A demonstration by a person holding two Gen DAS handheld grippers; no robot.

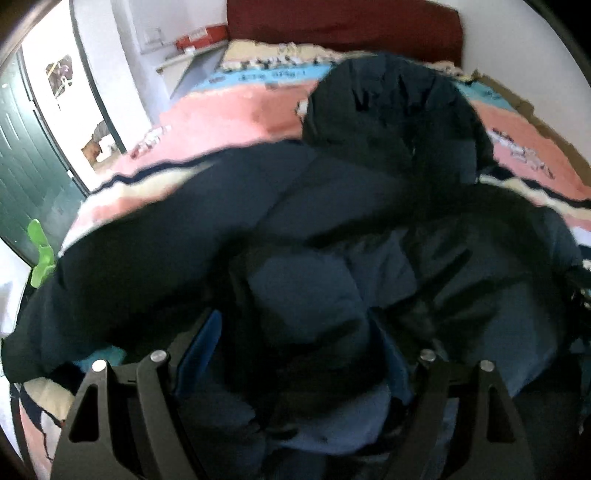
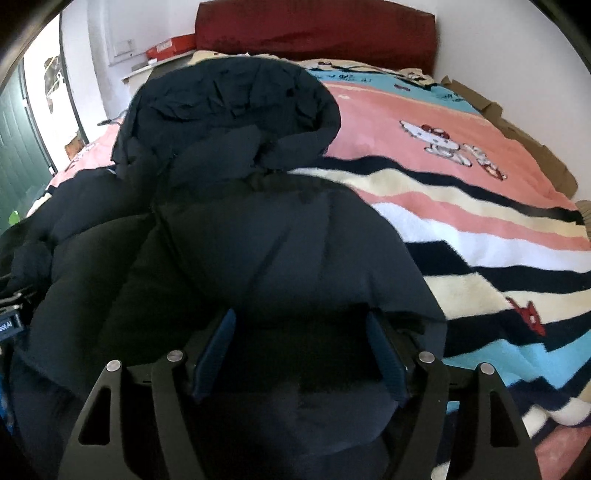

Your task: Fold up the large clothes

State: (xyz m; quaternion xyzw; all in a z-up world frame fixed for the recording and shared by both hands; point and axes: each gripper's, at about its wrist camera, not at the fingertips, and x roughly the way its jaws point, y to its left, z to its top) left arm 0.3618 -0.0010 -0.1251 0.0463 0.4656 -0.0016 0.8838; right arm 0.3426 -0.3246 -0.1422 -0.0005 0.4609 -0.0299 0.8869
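Note:
A dark navy hooded puffer jacket (image 1: 332, 192) lies on the bed, hood (image 1: 391, 103) toward the headboard. In the left wrist view my left gripper (image 1: 299, 354) has its blue pads (image 1: 203, 343) spread wide, with a thick bunch of jacket padding filling the gap between them. In the right wrist view the same jacket (image 2: 258, 229) fills the middle, hood (image 2: 229, 99) at the far end. My right gripper (image 2: 301, 354) also stands wide, its blue pads (image 2: 216, 354) on either side of a bulging fold of the jacket.
The bed carries a pink, cream, black and blue striped cartoon blanket (image 2: 461, 192). A dark red headboard (image 2: 314, 33) stands at the far end. A green door (image 1: 26, 173) and a doorway are on the left. Cardboard (image 2: 532, 147) lines the bed's right edge.

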